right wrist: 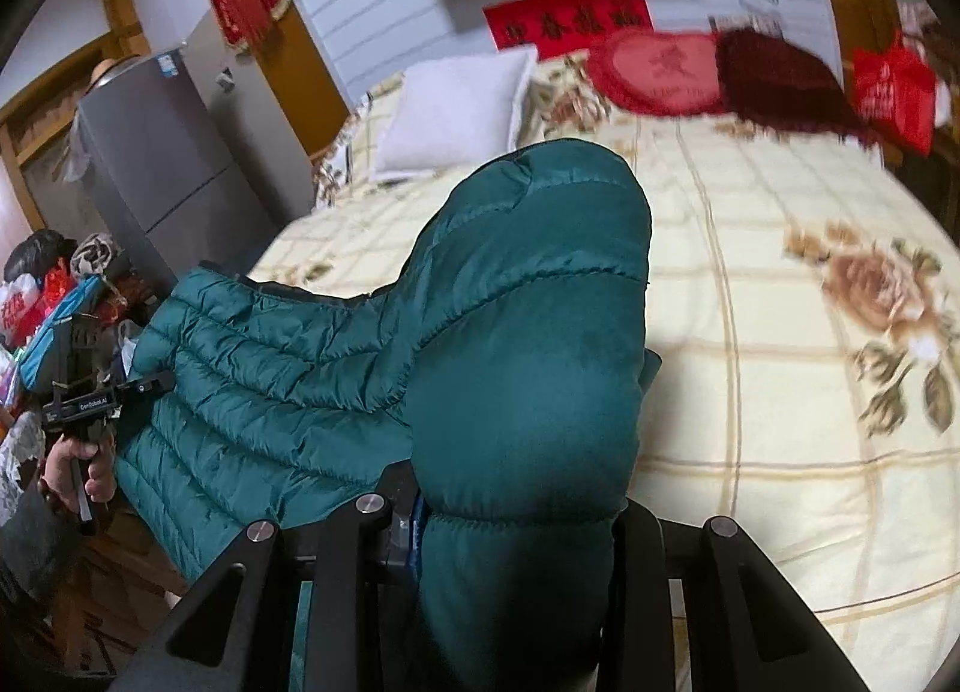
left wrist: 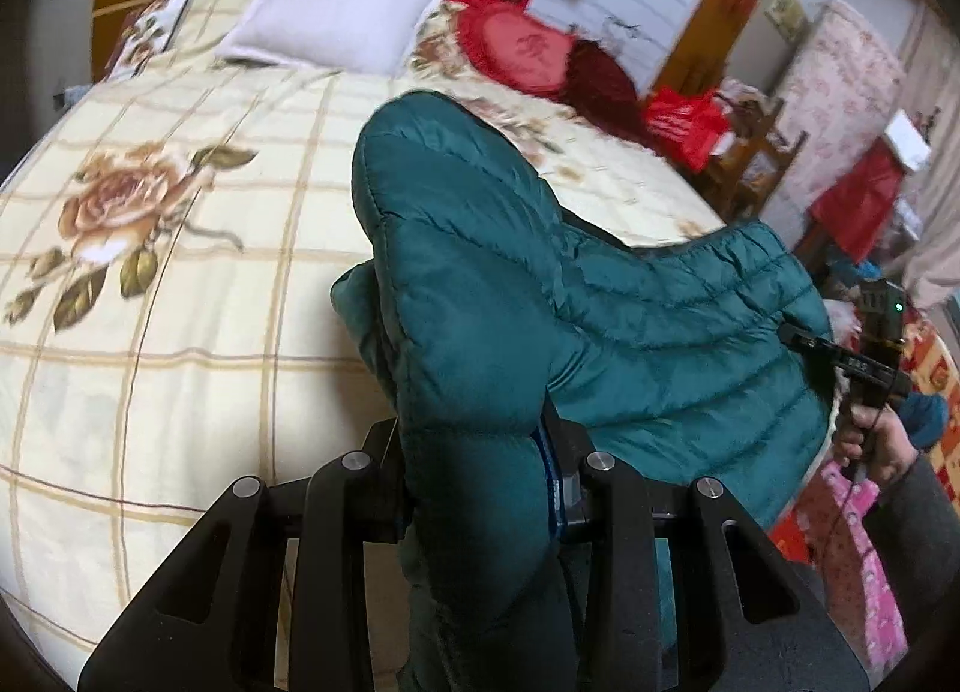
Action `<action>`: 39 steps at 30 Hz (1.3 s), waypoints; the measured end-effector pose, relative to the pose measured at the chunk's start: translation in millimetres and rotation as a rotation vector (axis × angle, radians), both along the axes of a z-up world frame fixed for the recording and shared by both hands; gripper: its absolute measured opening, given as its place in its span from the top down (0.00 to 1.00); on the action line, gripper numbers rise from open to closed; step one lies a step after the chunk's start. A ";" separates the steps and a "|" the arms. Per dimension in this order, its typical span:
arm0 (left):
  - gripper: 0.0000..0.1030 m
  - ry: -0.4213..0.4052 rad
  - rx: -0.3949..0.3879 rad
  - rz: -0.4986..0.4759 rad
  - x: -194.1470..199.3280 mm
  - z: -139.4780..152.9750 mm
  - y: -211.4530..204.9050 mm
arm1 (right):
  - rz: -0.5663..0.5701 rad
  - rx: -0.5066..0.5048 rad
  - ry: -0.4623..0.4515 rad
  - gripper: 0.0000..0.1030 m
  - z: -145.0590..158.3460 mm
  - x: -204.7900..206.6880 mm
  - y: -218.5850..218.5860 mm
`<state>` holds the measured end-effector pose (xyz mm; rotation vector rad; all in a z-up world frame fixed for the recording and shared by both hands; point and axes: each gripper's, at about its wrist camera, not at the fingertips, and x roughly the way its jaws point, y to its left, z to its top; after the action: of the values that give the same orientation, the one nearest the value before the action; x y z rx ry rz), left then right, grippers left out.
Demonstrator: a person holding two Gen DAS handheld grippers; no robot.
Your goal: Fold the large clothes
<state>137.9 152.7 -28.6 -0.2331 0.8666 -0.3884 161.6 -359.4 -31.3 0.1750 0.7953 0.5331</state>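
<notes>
A teal quilted down jacket (left wrist: 480,284) hangs stretched between both grippers above the near edge of the bed (left wrist: 180,332). My left gripper (left wrist: 480,488) is shut on one puffy end of it, with the fabric bulging up over the fingers and hiding the tips. In the right wrist view the same jacket (right wrist: 528,332) bulges the same way, and my right gripper (right wrist: 516,512) is shut on its other end. Each view shows the opposite gripper held in a hand at the jacket's far side: the right gripper (left wrist: 864,368) and the left gripper (right wrist: 90,398).
The bed wears a cream checked cover with rose prints (right wrist: 780,392). A white pillow (left wrist: 336,8) and red cushions (left wrist: 528,50) lie at its head. A grey fridge (right wrist: 162,164) and piled bags (right wrist: 54,296) stand on one side, red bags and wooden furniture (left wrist: 720,128) on the other.
</notes>
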 end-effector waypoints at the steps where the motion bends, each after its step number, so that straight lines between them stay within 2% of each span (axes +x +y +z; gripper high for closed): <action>1: 0.66 0.009 -0.018 0.011 2.6 -6.3 3.1 | -0.004 0.003 0.011 0.68 -7.0 4.0 -0.4; 3: 0.56 0.031 -0.037 0.038 5.9 -15.6 8.4 | -0.019 0.040 0.036 0.63 -20.3 12.6 -6.6; 5: 0.47 0.058 -0.041 0.052 7.7 -24.1 11.0 | -0.043 0.063 0.067 0.46 -27.3 18.3 -12.7; 8: 0.43 0.078 -0.055 0.056 6.0 -26.5 16.5 | -0.071 0.121 0.149 0.43 -35.2 23.8 -22.0; 11: 0.43 0.071 -0.063 0.063 3.0 -16.5 24.2 | -0.093 0.153 0.168 0.42 -28.1 18.7 -33.7; 14: 0.43 0.009 -0.047 0.093 -0.1 7.3 33.4 | -0.124 0.121 0.139 0.42 -9.8 11.6 -42.8; 17: 0.42 -0.090 -0.048 0.136 2.0 38.8 35.8 | -0.179 0.097 0.048 0.38 21.4 2.8 -48.2; 18: 0.40 -0.116 -0.043 0.148 4.8 46.8 31.2 | -0.221 0.063 0.009 0.36 35.2 -1.1 -44.5; 19: 0.30 -0.132 -0.025 0.153 9.1 51.3 22.9 | -0.249 0.033 -0.020 0.33 44.4 -4.1 -37.8; 20: 0.25 -0.141 -0.003 0.150 14.9 52.2 13.0 | -0.274 -0.006 -0.040 0.33 51.7 -4.9 -27.9; 22: 0.26 -0.150 0.058 0.132 28.9 44.7 -10.7 | -0.300 -0.066 -0.051 0.33 56.1 -3.2 -1.3; 26: 0.26 -0.085 0.130 0.134 53.9 10.6 -37.8 | -0.333 -0.231 -0.029 0.33 26.5 11.6 54.0; 29: 0.26 -0.019 0.208 0.173 64.4 -22.2 -44.5 | -0.354 -0.308 0.021 0.32 -9.9 21.5 63.3; 30: 0.25 -0.016 0.227 0.182 66.0 -34.3 -44.0 | -0.357 -0.306 0.044 0.31 -23.0 25.9 62.4; 32: 0.24 -0.022 0.200 0.197 63.9 -45.3 -40.9 | -0.335 -0.266 0.057 0.22 -39.5 30.3 56.3; 34: 0.23 -0.025 0.176 0.209 64.5 -49.6 -37.3 | -0.327 -0.225 0.061 0.18 -46.0 33.2 50.7; 39: 0.23 -0.012 0.216 0.210 69.5 -52.3 -45.1 | -0.317 -0.230 0.058 0.15 -52.2 33.9 55.1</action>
<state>207.4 107.6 -80.8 -0.1201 0.8557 -0.0989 195.5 -304.4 -83.4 0.1010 0.8594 0.1358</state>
